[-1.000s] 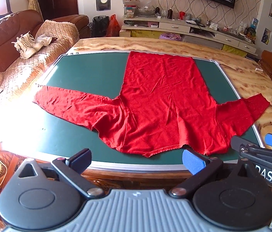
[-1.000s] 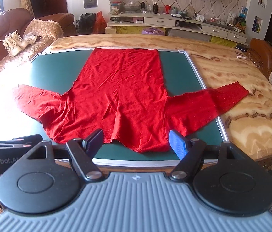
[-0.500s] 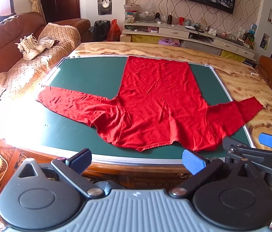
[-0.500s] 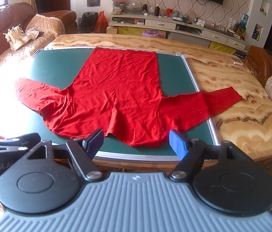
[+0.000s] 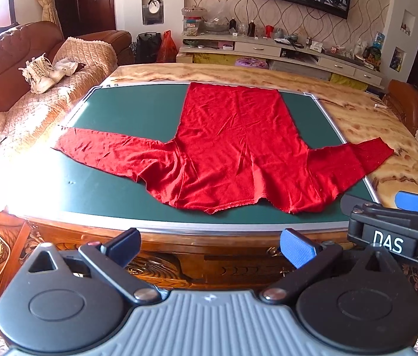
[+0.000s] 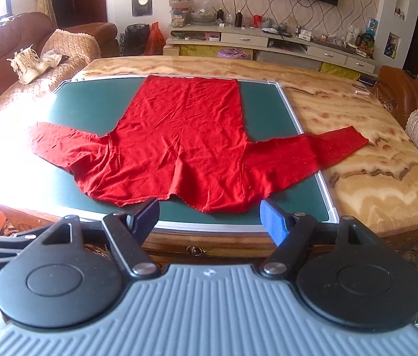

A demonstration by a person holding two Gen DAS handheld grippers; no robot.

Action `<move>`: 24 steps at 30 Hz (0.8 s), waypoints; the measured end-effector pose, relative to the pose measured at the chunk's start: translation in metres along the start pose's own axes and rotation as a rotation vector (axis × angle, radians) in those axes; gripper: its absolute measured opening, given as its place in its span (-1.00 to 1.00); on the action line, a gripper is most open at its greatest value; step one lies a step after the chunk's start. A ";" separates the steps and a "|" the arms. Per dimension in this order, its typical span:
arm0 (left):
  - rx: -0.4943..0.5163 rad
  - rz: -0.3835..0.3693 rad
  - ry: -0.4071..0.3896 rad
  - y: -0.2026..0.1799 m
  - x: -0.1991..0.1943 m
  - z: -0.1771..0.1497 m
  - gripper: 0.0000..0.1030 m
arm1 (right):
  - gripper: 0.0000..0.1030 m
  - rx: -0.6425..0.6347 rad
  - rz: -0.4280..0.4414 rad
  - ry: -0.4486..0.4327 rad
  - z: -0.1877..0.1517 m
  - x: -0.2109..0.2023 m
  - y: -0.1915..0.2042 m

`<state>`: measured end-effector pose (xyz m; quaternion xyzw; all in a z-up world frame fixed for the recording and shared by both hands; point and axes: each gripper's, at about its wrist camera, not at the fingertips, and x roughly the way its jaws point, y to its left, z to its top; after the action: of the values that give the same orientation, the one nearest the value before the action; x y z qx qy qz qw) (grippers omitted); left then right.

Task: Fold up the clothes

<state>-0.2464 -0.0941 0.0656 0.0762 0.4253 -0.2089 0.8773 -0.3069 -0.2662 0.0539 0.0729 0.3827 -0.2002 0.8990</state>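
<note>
While both grippers hang off the table's near edge, left gripper (image 5: 209, 247) and right gripper (image 6: 210, 218) gape wide, holding nothing. Red top (image 5: 238, 148) lies flat, unfolded, sleeves spread on green mat (image 5: 125, 112). Likely next: grasp a sleeve, fold inward.

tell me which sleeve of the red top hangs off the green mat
The right-hand sleeve: its cuff lies past the green mat on the marbled tabletop. The left-hand sleeve stays on the mat.

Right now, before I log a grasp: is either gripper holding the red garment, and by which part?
Nothing is held. The left gripper and right gripper are both open, short of the table edge; the red garment lies flat, untouched.
</note>
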 end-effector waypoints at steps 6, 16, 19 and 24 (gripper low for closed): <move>0.012 0.007 -0.024 0.001 0.009 -0.012 0.99 | 0.61 -0.003 -0.015 0.024 -0.010 0.012 0.003; 0.024 0.028 -0.070 0.005 0.022 -0.025 0.99 | 0.61 0.021 -0.032 0.023 -0.027 0.027 0.011; 0.023 0.020 -0.067 0.007 0.027 -0.029 0.99 | 0.61 0.027 -0.036 0.029 -0.033 0.031 0.011; 0.018 0.010 -0.053 0.010 0.037 -0.039 0.99 | 0.61 0.037 -0.042 0.038 -0.041 0.036 0.011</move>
<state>-0.2496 -0.0846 0.0124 0.0804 0.3994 -0.2103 0.8887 -0.3066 -0.2558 -0.0011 0.0854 0.3974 -0.2248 0.8855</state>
